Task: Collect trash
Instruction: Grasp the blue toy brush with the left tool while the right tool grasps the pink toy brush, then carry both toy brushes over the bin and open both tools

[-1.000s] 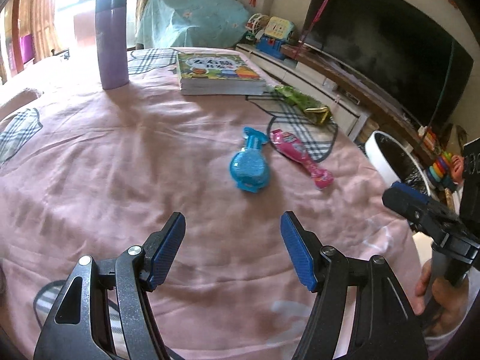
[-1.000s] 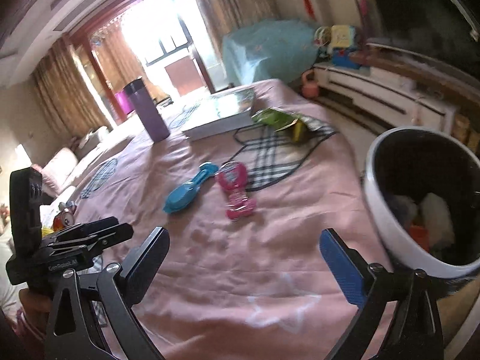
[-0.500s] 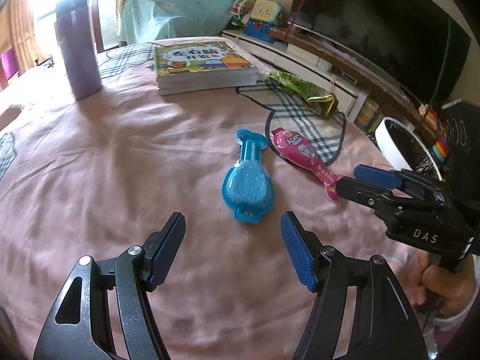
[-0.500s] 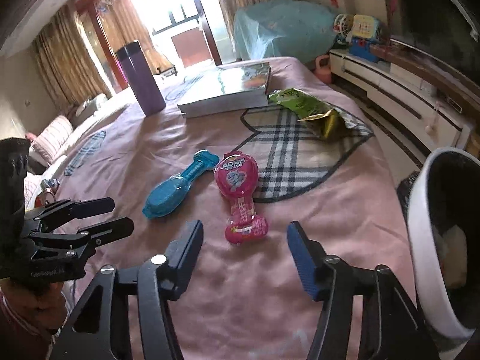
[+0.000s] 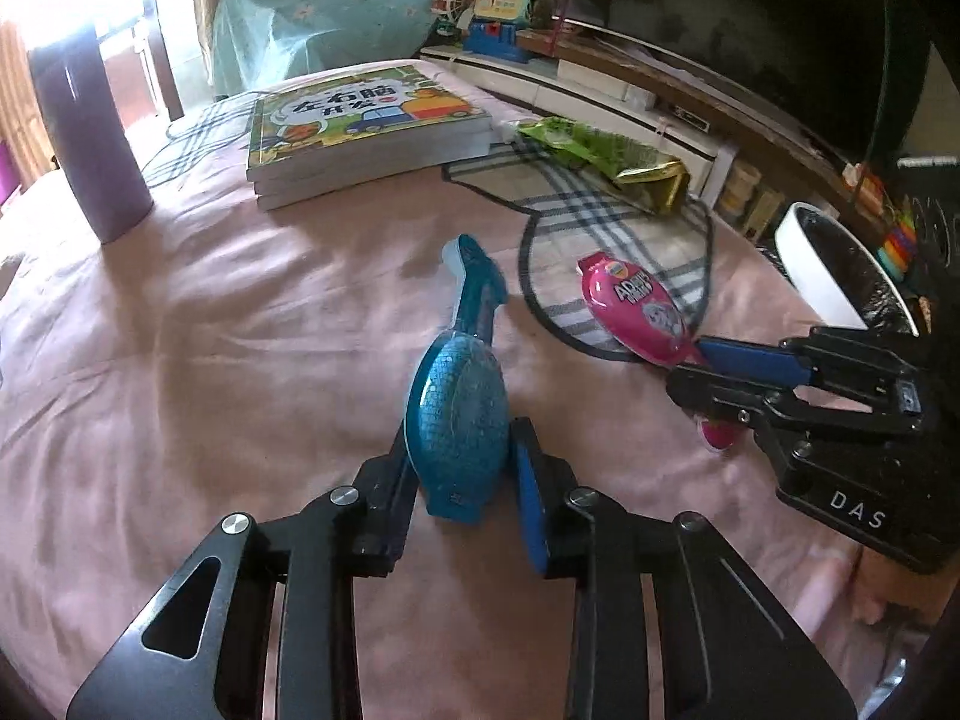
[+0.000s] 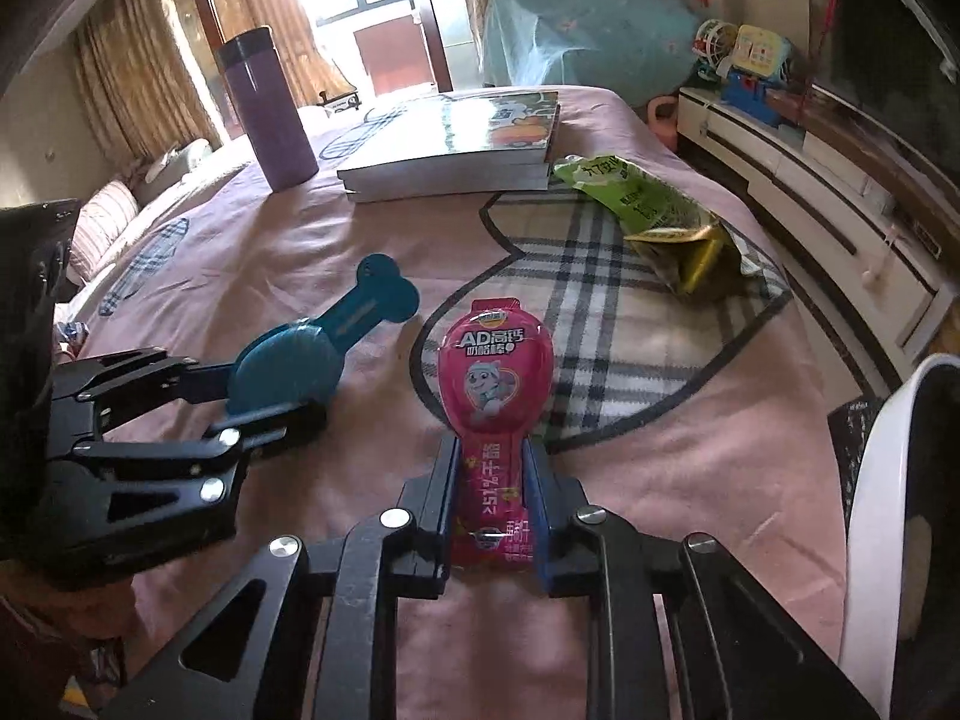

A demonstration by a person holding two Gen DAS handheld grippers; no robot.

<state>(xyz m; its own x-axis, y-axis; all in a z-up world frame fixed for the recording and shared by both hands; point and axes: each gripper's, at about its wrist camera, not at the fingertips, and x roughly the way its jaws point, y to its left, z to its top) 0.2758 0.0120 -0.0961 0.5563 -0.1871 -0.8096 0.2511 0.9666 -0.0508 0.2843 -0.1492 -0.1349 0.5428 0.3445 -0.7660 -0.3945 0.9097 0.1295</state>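
Wrappers — blue wrapper in left gripper, pink wrapper in right gripper (both clamped) — look light, crushable; the flat stems suit gripping.

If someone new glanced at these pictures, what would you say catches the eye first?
Two bright wrappers on the pink bedspread: the left gripper is shut on the blue wrapper, the right gripper on the pink wrapper. Behind them lie a green bag and books; a white bin stands at the right.
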